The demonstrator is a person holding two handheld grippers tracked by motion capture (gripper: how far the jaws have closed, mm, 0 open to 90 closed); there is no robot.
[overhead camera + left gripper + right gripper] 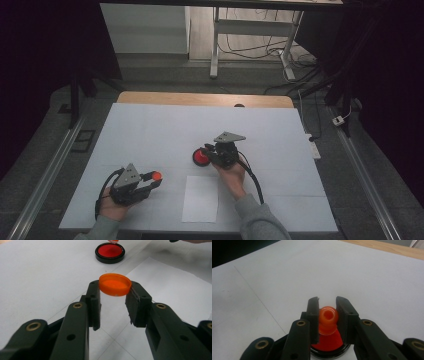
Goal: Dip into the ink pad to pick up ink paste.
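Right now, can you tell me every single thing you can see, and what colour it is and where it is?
Orange cap: one, orange, clamped between the left gripper's jaws.
Orange stamp: one, orange, knob held in the right gripper's jaws, above the ink pad.
Ink pad: one, red in a black rim, mid-table.
Paper sheet: one, white, near table edge.
Table: one, white top, wooden far edge.
Left gripper: one, black, near left.
Right gripper: one, black, over the ink pad.
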